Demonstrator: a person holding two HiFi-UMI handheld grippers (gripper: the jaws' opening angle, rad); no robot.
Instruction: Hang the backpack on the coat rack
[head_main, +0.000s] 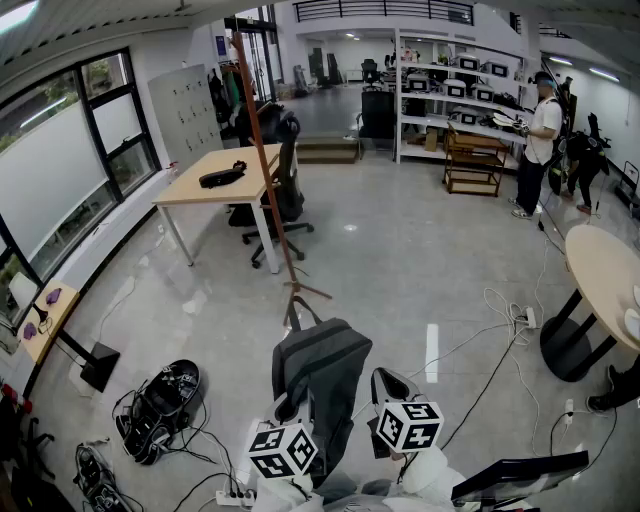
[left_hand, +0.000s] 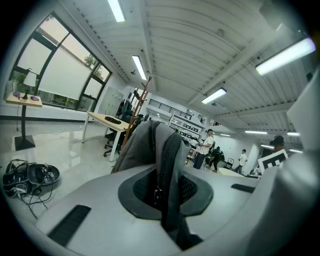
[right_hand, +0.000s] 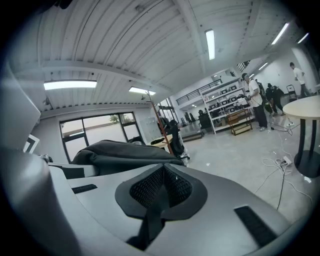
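A dark grey backpack hangs between my two grippers at the bottom of the head view. My left gripper is shut on one of its black straps, with the pack's body rising just beyond the jaws. The right gripper is shut on another black strap, and there the backpack lies to its left. The coat rack, a thin brown pole, stands on the floor straight ahead, its foot just past the pack. It also shows as coat rack and coat rack.
A wooden desk and an office chair stand behind the rack. Cables and gear lie on the floor at left. A round table and loose cords are at right. People stand by shelves far off.
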